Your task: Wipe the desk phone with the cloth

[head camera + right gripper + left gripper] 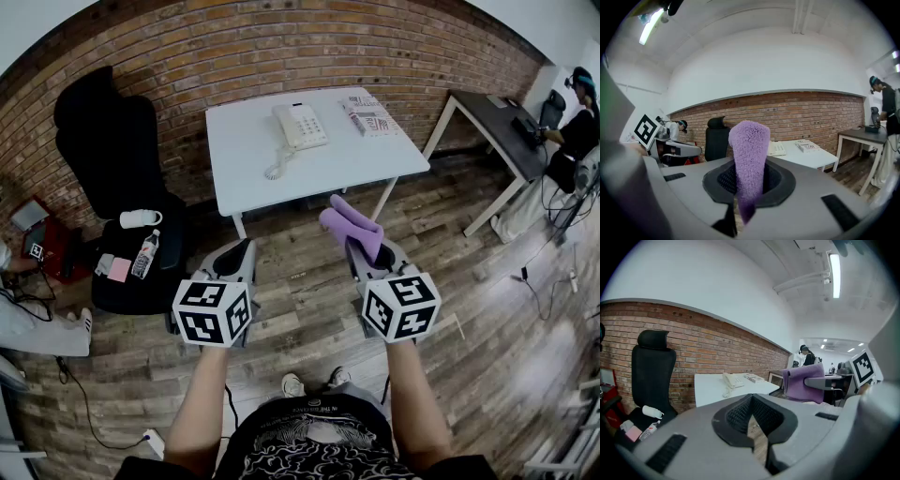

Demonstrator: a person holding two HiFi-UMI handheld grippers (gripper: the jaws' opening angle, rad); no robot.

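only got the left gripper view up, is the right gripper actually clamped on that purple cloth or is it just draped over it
Observer: Clamped. In the right gripper view the purple cloth stands up from between the jaws of the right gripper, which are shut on it.
Operator: ok and are we over the table
Observer: No. The head view shows the left gripper and the right one both above the wood floor, short of the near edge of the white table, with the desk phone farther back on it.

Two hand-held grippers (238, 249) (367, 251), one cloth (351, 223), one phone (300, 125), two tables (319, 164) (489, 114)
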